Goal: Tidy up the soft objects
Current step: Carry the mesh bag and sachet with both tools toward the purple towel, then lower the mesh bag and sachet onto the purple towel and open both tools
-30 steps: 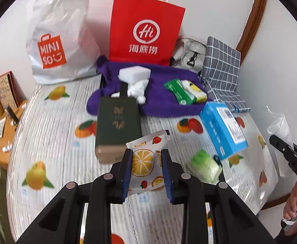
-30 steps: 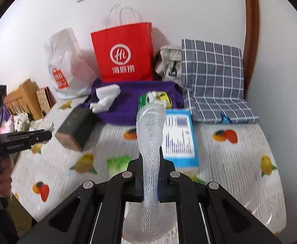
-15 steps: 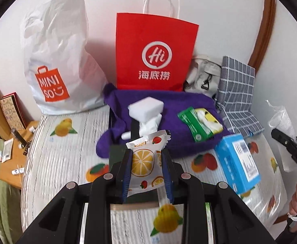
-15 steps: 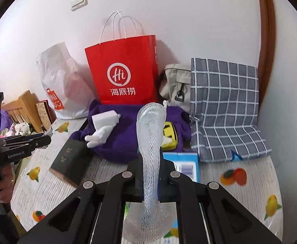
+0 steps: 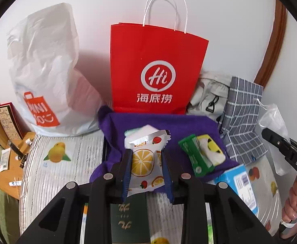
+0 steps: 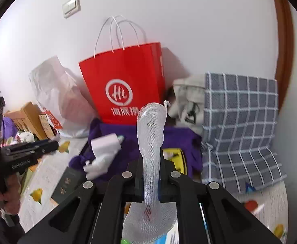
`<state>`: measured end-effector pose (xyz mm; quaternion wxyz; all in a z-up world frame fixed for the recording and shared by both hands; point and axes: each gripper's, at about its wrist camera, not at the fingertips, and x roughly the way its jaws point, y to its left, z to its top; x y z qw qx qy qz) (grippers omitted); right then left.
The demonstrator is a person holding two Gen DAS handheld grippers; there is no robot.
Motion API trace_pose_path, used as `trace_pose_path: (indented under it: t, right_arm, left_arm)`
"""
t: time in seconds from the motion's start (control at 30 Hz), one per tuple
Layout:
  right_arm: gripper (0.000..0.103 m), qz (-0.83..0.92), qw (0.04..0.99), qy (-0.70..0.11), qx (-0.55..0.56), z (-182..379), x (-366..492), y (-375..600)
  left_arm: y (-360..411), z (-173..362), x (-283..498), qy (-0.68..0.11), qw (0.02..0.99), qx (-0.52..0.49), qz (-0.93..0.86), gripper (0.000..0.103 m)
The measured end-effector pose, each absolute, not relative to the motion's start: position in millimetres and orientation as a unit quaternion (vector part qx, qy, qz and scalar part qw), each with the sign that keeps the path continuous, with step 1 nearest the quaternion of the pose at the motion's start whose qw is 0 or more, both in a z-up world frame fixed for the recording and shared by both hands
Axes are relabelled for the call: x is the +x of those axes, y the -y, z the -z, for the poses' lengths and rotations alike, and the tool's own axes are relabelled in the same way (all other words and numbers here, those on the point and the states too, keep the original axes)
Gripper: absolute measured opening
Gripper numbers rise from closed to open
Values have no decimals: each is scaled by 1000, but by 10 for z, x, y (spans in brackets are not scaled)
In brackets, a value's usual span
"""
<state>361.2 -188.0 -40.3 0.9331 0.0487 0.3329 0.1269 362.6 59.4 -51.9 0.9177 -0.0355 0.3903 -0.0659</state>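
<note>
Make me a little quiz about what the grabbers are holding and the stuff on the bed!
1. True or false: the left hand-held gripper is shut on a fruit-print packet.
2. What does the right hand-held gripper hold: A white foam net, B blue box, C green wipes?
3. Fill in: the red paper bag stands right behind the ______ cloth.

Key: 1 true; 2 A; 3 purple.
</note>
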Motion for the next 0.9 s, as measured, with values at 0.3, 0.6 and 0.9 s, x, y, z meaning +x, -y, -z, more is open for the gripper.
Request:
trace_pose_path:
  t: [0.3, 0.6, 0.9]
  right_arm:
    - [8, -168, 914, -363, 74, 555, 4143, 1809]
    - [11, -146, 897, -414, 61, 962, 4369, 1969]
    - [11, -197, 854, -479, 48, 1499, 4593, 1611]
  left_arm:
    - [-628, 618, 3949, -380, 922, -48, 52, 27]
    - [-757, 967, 4223, -420, 904, -71, 49, 27]
    - [-660, 1186, 4363, -447, 890, -64, 57, 27]
